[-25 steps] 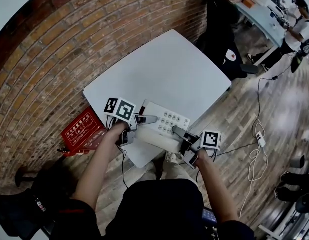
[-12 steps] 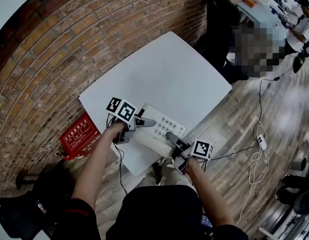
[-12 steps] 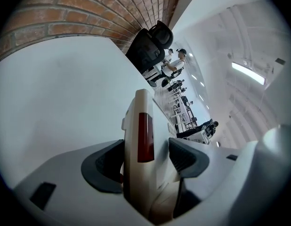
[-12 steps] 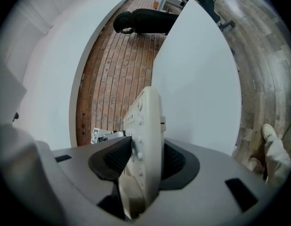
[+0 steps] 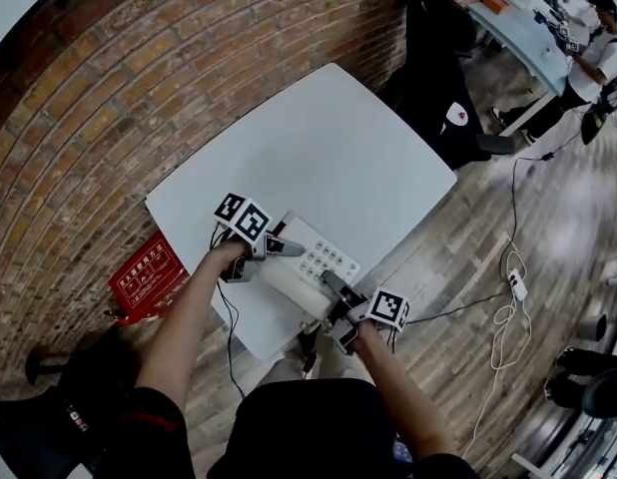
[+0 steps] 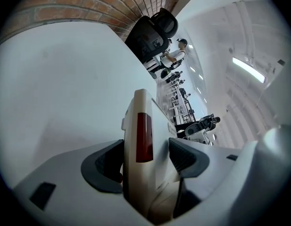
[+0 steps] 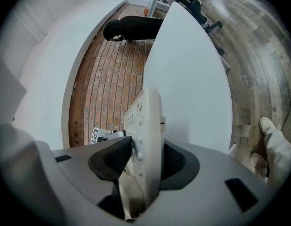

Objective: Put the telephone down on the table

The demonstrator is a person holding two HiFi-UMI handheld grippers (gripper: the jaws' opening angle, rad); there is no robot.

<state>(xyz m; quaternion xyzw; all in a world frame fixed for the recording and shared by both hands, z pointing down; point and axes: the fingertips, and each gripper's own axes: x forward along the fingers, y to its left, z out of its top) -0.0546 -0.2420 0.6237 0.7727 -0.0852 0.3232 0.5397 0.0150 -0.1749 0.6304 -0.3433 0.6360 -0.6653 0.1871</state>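
Note:
A cream desk telephone (image 5: 310, 267) with a grey keypad is held over the near corner of the white table (image 5: 318, 158). My left gripper (image 5: 281, 248) is shut on its left end; the left gripper view shows the phone's edge (image 6: 141, 140), with a dark red strip, between the pads. My right gripper (image 5: 335, 289) is shut on the near right end, and the right gripper view has the keypad side (image 7: 146, 126) clamped between the jaws. Whether the phone touches the tabletop I cannot tell.
A brick wall (image 5: 139, 88) runs behind the table. A red box (image 5: 144, 277) lies on the floor at the left. A dark chair with a jacket (image 5: 443, 58) stands at the far corner. Cables (image 5: 508, 297) trail over the wooden floor at the right, where a person (image 5: 588, 63) stands.
Both grippers have come down with the telephone, which now sits lower and nearer the table's near corner. The grips look unchanged.

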